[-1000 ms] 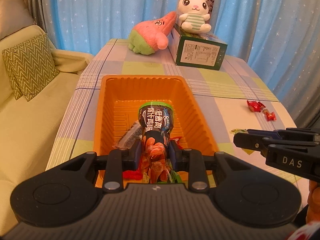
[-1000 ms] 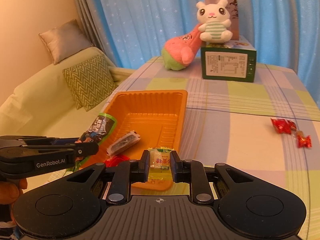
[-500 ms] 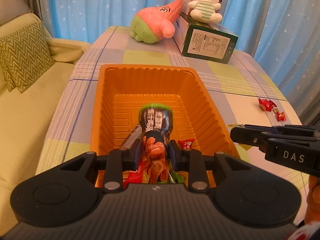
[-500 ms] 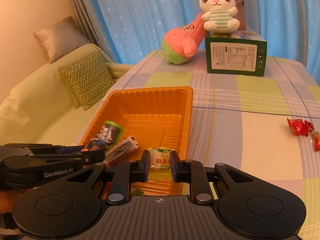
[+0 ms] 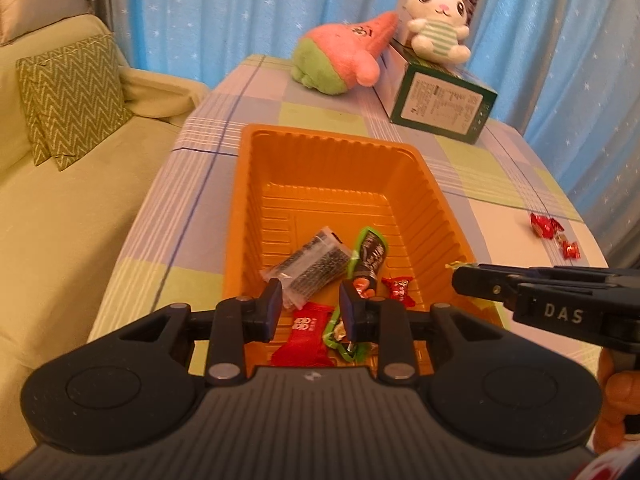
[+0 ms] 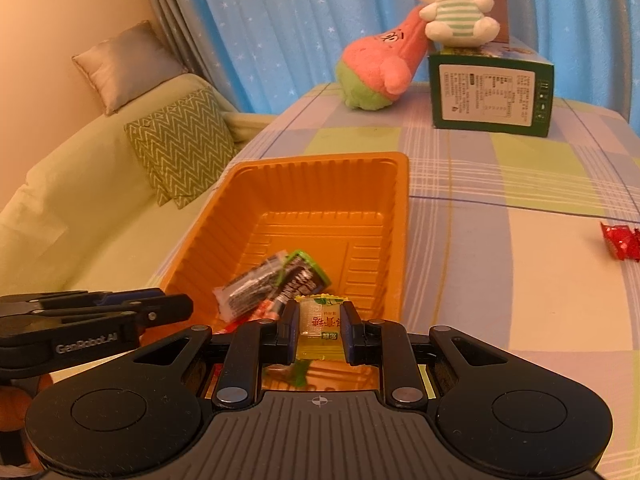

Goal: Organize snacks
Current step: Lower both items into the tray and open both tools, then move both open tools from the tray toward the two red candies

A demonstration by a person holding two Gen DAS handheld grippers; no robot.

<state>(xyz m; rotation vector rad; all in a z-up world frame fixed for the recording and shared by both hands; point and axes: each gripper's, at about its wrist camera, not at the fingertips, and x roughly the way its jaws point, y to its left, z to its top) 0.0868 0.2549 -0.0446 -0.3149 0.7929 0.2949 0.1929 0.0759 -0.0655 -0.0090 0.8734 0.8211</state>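
Left wrist view: the left gripper [image 5: 310,306], jaws opening with nothing pinched between them, hangs over the near end of the orange tray [image 5: 436,200], where a green-edged dark packet [image 5: 370,258] lies just beside a black-and-white packet [image 5: 316,260]; at 3 o'clock the right gripper [image 5: 460,278] bears the lettering "DAS". Right wrist view: the right gripper [image 6: 320,328] pinches a yellow sachet [image 6: 320,320] with red print over the tray's [image 6: 400,216] near corner, and at 9 o'clock the left gripper [image 6: 188,306] reads "GenRobot.AI".
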